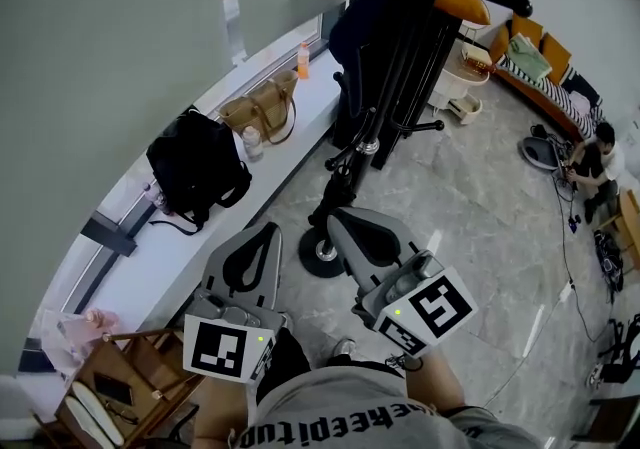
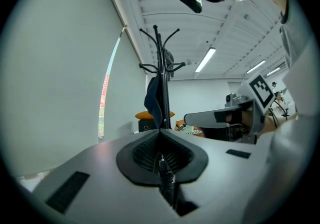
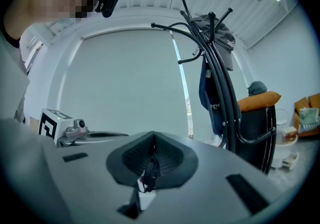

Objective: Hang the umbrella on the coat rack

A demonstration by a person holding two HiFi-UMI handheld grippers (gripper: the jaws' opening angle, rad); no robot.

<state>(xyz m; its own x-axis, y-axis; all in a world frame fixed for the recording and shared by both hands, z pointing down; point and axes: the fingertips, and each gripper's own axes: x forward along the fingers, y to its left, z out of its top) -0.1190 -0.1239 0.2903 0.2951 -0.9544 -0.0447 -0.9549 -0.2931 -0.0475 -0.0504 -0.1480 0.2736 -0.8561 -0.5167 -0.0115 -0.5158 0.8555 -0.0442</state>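
Note:
The black coat rack (image 1: 400, 67) stands ahead of me, its round base (image 1: 325, 253) on the marble floor. A navy folded thing with white print (image 3: 209, 93) hangs from a rack hook under a grey cap (image 3: 222, 31); it also shows in the left gripper view (image 2: 153, 96). Whether it is the umbrella I cannot tell. My left gripper (image 1: 266, 231) and right gripper (image 1: 336, 221) are held level near my body, short of the rack. Both have their jaws together with nothing held (image 2: 161, 134) (image 3: 152, 137).
A white windowsill (image 1: 290, 152) at the left carries a black bag (image 1: 195, 169), a tan handbag (image 1: 262, 107) and an orange bottle (image 1: 303, 60). A wooden chair (image 1: 120, 387) stands at the bottom left. A person (image 1: 592, 169) sits at the right near a sofa (image 1: 545, 72).

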